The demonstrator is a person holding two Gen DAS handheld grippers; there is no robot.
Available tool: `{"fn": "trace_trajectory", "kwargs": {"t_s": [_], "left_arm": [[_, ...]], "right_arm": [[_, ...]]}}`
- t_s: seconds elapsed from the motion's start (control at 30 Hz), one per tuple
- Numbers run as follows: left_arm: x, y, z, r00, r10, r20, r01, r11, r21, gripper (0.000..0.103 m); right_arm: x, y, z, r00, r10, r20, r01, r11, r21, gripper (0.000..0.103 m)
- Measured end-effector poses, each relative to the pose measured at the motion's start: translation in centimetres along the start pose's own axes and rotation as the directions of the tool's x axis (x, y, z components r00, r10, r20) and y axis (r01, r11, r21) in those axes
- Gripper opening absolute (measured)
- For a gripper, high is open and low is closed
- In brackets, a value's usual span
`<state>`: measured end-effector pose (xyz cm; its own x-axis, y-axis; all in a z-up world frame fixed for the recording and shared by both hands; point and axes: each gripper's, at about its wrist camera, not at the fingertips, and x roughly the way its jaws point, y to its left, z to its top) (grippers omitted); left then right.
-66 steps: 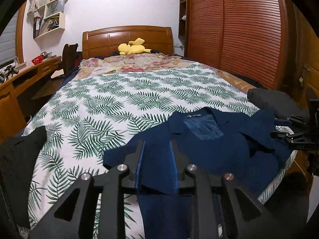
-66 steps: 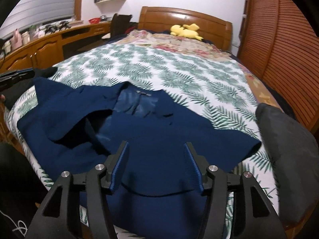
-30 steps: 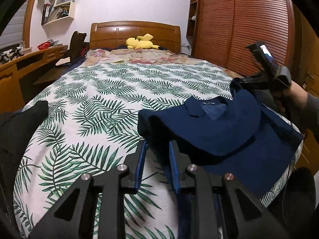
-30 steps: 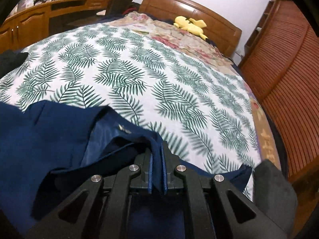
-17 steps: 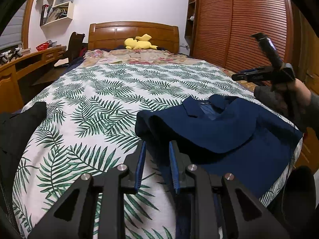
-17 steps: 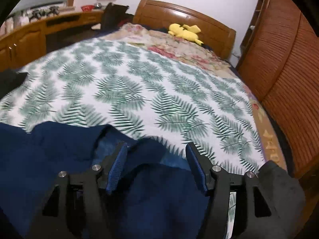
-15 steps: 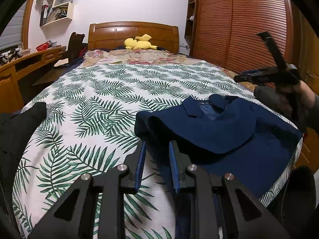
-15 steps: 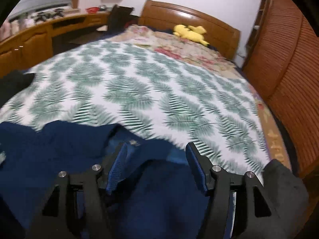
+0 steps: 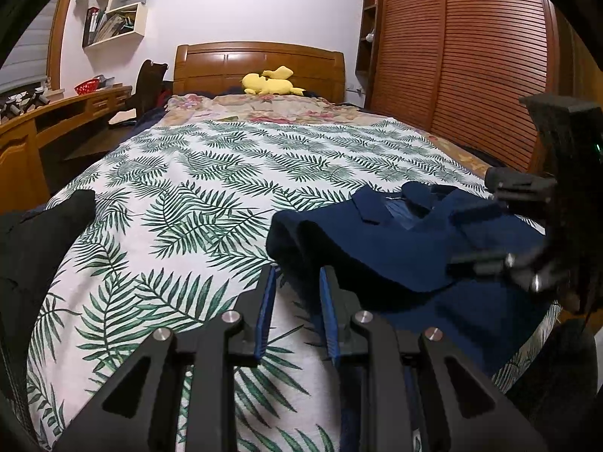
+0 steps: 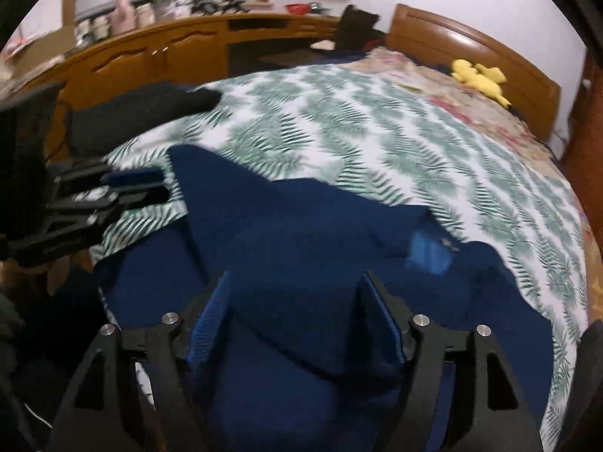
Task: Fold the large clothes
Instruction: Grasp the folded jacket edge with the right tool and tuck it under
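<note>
A navy blue jacket (image 9: 407, 248) lies partly folded at the near right of the bed, collar and light blue lining up; it also fills the right wrist view (image 10: 320, 248). My left gripper (image 9: 296, 282) hovers at the jacket's left folded edge with its jaws narrowly apart, and I cannot tell whether cloth sits between them. It shows at the left of the right wrist view (image 10: 150, 188). My right gripper (image 10: 296, 301) is open and empty above the jacket; it also shows at the right of the left wrist view (image 9: 490, 233).
The bed has a palm-leaf cover (image 9: 211, 196), a wooden headboard (image 9: 260, 64) and a yellow plush toy (image 9: 269, 83). A black garment (image 9: 34, 233) lies at the bed's near left. A wooden desk (image 10: 158, 56) runs along the left, a slatted wardrobe (image 9: 463, 60) along the right.
My right gripper let go of the jacket flap, opened wide, then swung down and left over the jacket. The flap now lies folded across the jacket. My left gripper has hardly moved.
</note>
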<state>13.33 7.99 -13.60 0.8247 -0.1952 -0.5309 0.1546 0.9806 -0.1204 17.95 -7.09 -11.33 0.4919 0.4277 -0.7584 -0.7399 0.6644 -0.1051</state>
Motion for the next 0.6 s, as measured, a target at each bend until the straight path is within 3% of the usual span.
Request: {"fn": "trace_trajectory", "kwargs": {"t_s": [0.2,0.33,0.4,0.43,0.47,0.53,0.6], "left_arm": [[-0.3,0.8,-0.2,1.0,0.01,-0.001,-0.01,1.0,-0.011,0.022],[-0.7,1.2,-0.2,1.0,0.01,0.013,-0.009,1.0,-0.029,0.022],[-0.8,1.2,-0.1,1.0,0.01,0.016,-0.009,0.999,-0.032,0.022],[-0.8,1.2,-0.1,1.0,0.01,0.016,-0.009,0.999,-0.033,0.022],[-0.7,1.3,0.0,1.0,0.009,0.016,-0.009,0.999,-0.033,0.022],[-0.7,1.3,0.0,1.0,0.008,0.017,-0.008,0.999,-0.033,0.022],[-0.6,1.3,0.0,1.0,0.007,0.018,-0.006,0.999,-0.033,0.022]], "right_arm": [[2.3,2.2,-0.5,0.999,-0.01,-0.051,0.007,0.999,-0.054,0.074],[4.3,1.9,-1.2,0.99,-0.075,-0.118,0.063,0.993,-0.104,0.073],[4.9,0.9,-0.9,0.99,-0.057,-0.131,0.045,0.995,-0.092,0.06],[5.1,0.4,-0.6,0.989,-0.044,-0.138,0.033,0.996,-0.081,0.041],[5.4,-0.2,-0.1,0.989,-0.043,-0.143,0.033,0.997,-0.072,0.011],[5.8,-1.2,1.0,0.987,-0.072,-0.14,0.063,0.995,-0.071,0.003],[6.2,-2.6,2.4,0.986,-0.114,-0.122,0.107,0.992,-0.067,0.003]]}}
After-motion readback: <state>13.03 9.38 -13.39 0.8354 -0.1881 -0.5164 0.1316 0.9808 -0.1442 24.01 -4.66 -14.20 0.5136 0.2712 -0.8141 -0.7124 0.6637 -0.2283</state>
